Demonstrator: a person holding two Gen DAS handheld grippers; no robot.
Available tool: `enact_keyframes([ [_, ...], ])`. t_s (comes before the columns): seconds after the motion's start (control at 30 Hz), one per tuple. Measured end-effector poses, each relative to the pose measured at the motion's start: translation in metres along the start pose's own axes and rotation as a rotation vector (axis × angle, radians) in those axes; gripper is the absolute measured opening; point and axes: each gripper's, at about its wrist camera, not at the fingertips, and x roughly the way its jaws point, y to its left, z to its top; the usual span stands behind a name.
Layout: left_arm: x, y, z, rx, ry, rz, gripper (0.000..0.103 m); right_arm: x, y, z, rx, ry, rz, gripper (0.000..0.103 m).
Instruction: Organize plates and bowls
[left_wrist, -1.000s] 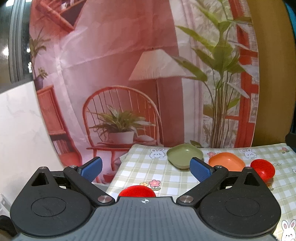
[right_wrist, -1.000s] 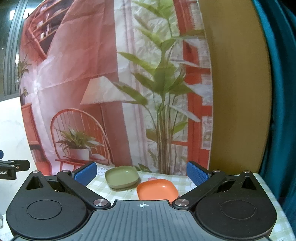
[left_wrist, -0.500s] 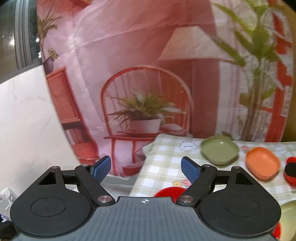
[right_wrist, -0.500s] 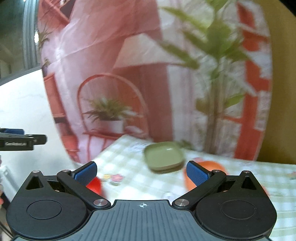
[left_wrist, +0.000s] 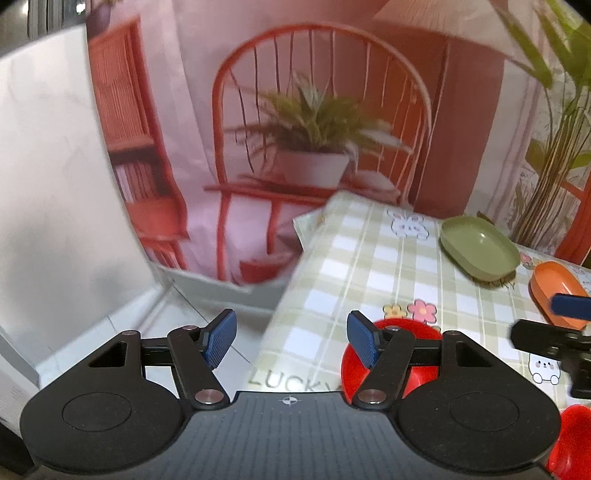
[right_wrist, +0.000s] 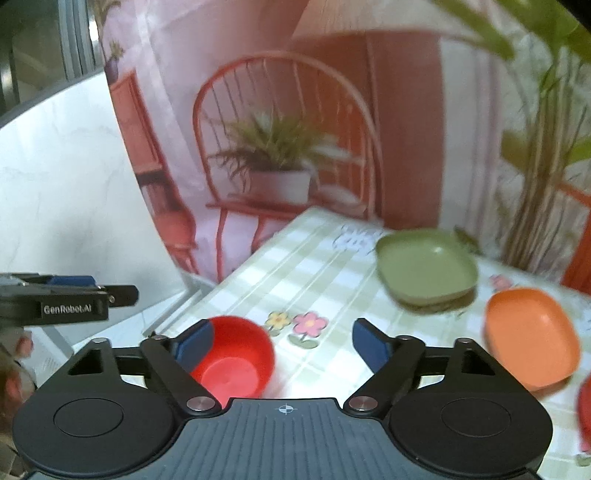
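Approach underway: both hand-held grippers, left (left_wrist: 291, 336) and right (right_wrist: 280, 341), are hanging open and empty, having dropped nearer the bench (right_wrist: 325, 266); red bowl (right_wrist: 232, 360) now lying just ahead-left of right one, likely first pick.

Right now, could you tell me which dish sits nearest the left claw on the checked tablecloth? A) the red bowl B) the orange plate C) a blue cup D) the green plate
A: in the left wrist view the red bowl lies just behind the left claw's right finger, while the green plate and the orange plate lie farther back.
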Motion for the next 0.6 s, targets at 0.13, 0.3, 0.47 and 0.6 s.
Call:
enact_keyframes([
  [0.13, 0.019, -0.001, -0.012, -0.006, 0.023, -0.032, 0.069, 0.026, 0.006, -0.004, -0.004, 0.055, -0.001, 0.065],
  [0.3, 0.039, -0.001, -0.027, -0.032, 0.068, -0.084, 0.063, 0.047, 0.009, -0.012, -0.013, 0.108, 0.0, 0.056],
  [0.47, 0.05, -0.002, -0.035, -0.036, 0.082, -0.079, 0.06, 0.059, 0.004, -0.018, -0.008, 0.135, -0.006, 0.049],
  [0.6, 0.055, -0.002, -0.037, -0.046, 0.092, -0.1, 0.053, 0.064, 0.0, -0.021, 0.001, 0.144, -0.009, 0.038],
])
